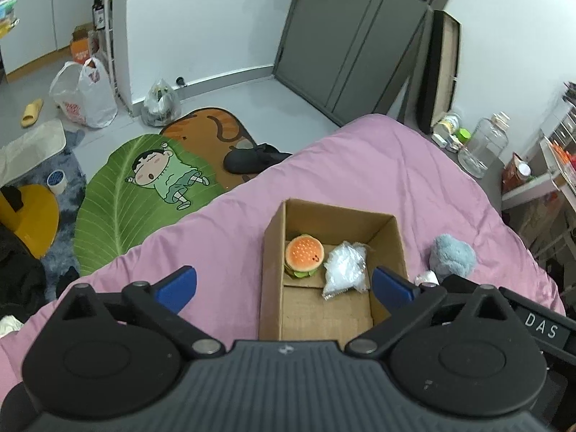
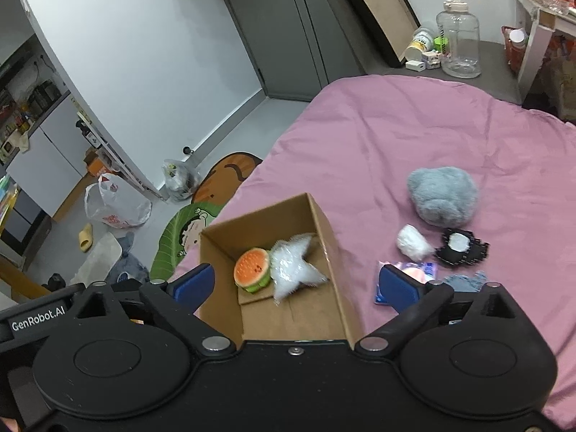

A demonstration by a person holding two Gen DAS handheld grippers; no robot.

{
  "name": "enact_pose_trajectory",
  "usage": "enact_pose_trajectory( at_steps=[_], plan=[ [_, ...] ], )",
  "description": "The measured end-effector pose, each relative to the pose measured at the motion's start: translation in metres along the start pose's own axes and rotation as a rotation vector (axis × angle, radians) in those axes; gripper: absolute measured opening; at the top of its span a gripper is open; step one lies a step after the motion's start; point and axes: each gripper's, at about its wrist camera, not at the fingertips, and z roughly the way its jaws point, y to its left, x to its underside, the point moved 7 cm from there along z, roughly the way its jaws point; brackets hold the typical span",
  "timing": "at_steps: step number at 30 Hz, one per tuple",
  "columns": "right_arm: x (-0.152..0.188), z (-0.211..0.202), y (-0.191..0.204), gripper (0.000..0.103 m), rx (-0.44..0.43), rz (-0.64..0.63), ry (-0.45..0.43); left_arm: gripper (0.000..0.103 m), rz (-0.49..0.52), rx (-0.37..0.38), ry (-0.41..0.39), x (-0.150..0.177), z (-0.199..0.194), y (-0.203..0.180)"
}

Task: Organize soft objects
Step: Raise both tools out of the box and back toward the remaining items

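The left gripper (image 1: 284,286) has its two blue fingers (image 1: 178,288) spread wide, with nothing between them. It hangs above the near end of an open cardboard box (image 1: 273,252). The right gripper (image 2: 297,284) is also spread wide and empty, its blue fingers (image 2: 194,284) straddling the same box from above.

The box sits on a pink bedspread (image 1: 223,237), near the bed's edge. Inside the box, against its far end, lies a small plush hamburger (image 1: 304,256) with an orange bun and a green layer. Touching it, on the side toward the middle of the bed, is a white star-shaped fluffy toy in clear wrapping (image 2: 295,270). The near half of the box floor is bare cardboard.

Outside the box, further onto the bed, several soft things lie on the bedspread: a grey-blue fluffy plush (image 2: 442,199), a small white puff (image 2: 414,241) nearer the box, a black toy with a white patch (image 2: 462,246) just beside the puff, and a flat packet with a pink and blue print (image 2: 414,273) partly hidden behind the right gripper's finger.

Beyond the box, off the bed, a leaf-shaped green cartoon rug (image 1: 144,187) lies on the floor.
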Motion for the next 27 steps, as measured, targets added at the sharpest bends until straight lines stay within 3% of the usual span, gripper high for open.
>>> enact_pose_trajectory(
  at_steps=[27],
  plan=[
    [0.024, -0.096, -0.044, 0.103, -0.018, 0.000, -0.071, 0.103, 0.114, 0.024, -0.056, 0.036, -0.073, -0.032]
  ],
)
